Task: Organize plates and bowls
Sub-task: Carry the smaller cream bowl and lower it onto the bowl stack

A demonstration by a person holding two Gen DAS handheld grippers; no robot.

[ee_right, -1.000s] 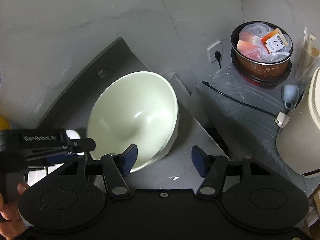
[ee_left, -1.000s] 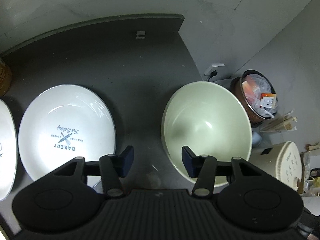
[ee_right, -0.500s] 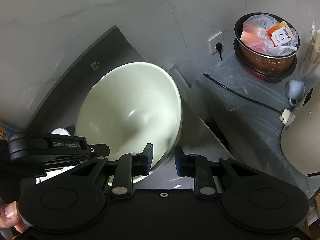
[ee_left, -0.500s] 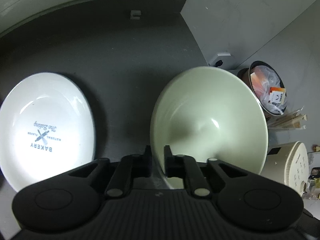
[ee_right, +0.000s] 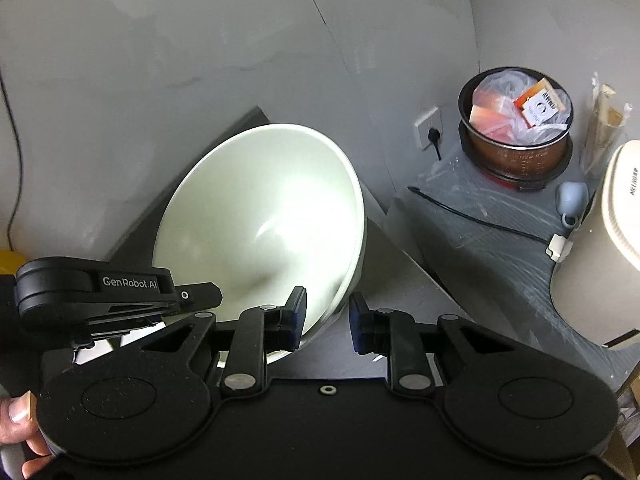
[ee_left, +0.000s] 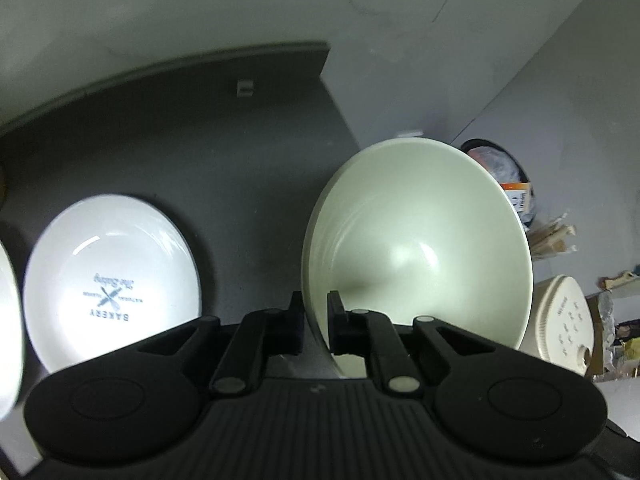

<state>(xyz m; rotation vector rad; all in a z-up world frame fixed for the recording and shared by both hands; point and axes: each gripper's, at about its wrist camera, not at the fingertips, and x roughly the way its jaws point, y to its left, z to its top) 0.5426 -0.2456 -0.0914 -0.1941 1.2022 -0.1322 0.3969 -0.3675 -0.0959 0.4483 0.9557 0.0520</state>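
Grey walls close in on a dark matte countertop (ee_left: 224,184), dimly lit, with a small white clip (ee_left: 245,88) sitting near its back edge. Front and centre is the pale green bowl (ee_left: 416,240), tipped up off the counter, its mouth facing both cameras and its base pointing away toward the wall; being round, it has no long axis to call. The left gripper (ee_left: 315,312) has its jaws clamped tight on the bowl's near rim, one pad outside, one inside. Over on the right wrist view, the right gripper (ee_right: 327,312) pinches the rim on the bowl's other side, one pad inside and one out, jaws pressed onto the wall. The left view alone gives us the white plate (ee_left: 110,280) printed with "BAKERY", lying flat on the counter well left of the bowl, and the sliver of a second white plate (ee_left: 8,320) at the frame edge. The right view alone shows the left tool from the side, a thumb (ee_right: 18,412) at the lower corner, a wall socket (ee_right: 428,126) with a plug, a black cable (ee_right: 472,216) trailing over a grey side ledge, and a copper-coloured pot (ee_right: 516,152) stuffed with plastic bags. Both views catch the cream appliance (ee_right: 600,248) at far right.
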